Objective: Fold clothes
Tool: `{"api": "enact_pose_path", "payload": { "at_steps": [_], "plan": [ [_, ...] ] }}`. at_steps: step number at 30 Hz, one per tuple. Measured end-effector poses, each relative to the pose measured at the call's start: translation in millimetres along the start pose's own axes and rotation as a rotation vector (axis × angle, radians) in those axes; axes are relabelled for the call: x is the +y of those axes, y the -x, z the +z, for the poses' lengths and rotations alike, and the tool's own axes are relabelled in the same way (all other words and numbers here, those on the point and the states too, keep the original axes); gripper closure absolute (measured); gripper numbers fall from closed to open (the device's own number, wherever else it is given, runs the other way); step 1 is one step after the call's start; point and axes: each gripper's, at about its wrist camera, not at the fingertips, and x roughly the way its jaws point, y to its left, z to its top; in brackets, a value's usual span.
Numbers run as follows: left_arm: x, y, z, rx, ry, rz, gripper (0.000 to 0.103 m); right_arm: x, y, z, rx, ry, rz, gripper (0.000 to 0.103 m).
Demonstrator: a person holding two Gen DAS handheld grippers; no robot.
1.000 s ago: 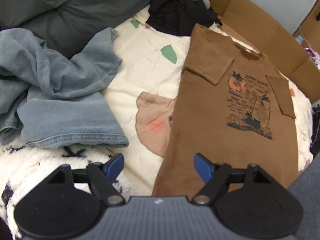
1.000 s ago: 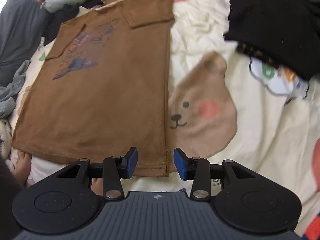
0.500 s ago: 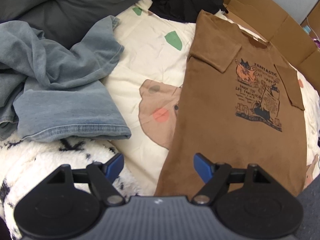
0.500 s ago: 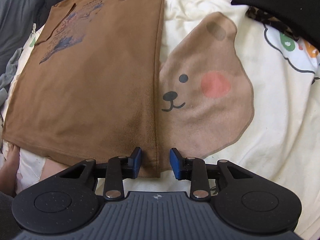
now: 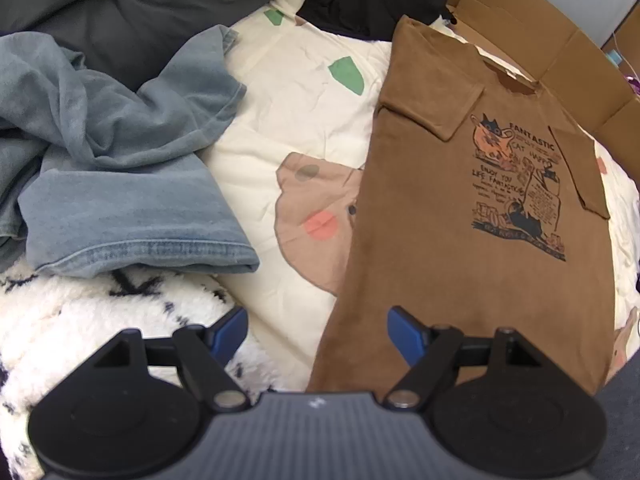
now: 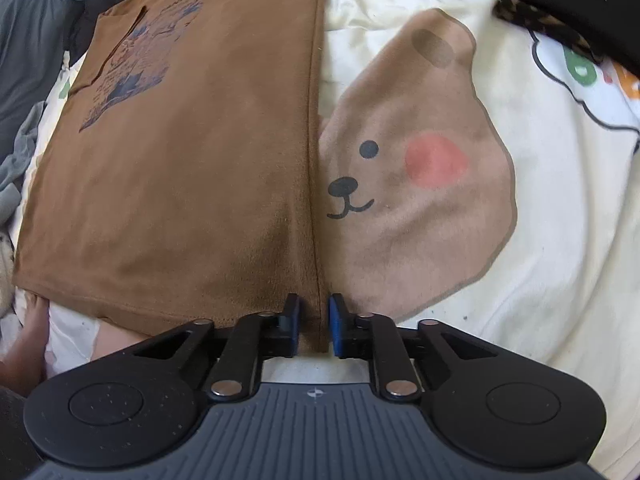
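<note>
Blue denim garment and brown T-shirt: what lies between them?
Left wrist view: between the blue denim garment and brown T-shirt lies cream bedding with a printed bear face.

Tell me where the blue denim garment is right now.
In the left wrist view the blue denim garment lies crumpled at the left, on the fluffy white blanket and the bear-print bedspread, apart from the brown T-shirt on the right.
</note>
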Motion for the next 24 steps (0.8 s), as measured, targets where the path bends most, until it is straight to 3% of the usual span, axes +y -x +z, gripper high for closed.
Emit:
{"api": "enact_pose_path", "payload": {
  "at_steps": [2, 12, 15, 17, 19, 24],
  "plan": [
    [1.9, -5.5, -0.5, 0.001, 0.001, -0.009, 0.024, 0.7, 1.3, 0.3, 0.009, -0.008, 0.004, 0.101],
    [11.3, -33.3, -3.0, 0.008, 0.008, -0.056, 0.028, 5.4, 20.2, 11.2, 0.028, -0.059, -0.009, 0.101],
    [15.4, -46.5, -4.5, 0.028, 0.016, -0.070, 0.039, 7.3, 20.6, 14.7, 0.044, -0.062, -0.018, 0.101],
    [19.4, -58.6, -6.1, 0.058, 0.028, -0.080, 0.055, 8.8, 19.5, 17.9, 0.052, -0.067, -0.026, 0.101],
    [22.1, -69.7, -9.4, 0.092, 0.030, -0.082, 0.063, 10.1, 19.9, 19.4, 0.057, -0.072, -0.035, 0.101],
    [23.5, -89.2, -21.9, 0.142, 0.025, -0.101, 0.065, 15.1, 20.2, 18.8, 0.064, -0.067, -0.052, 0.101]
  ]
}}
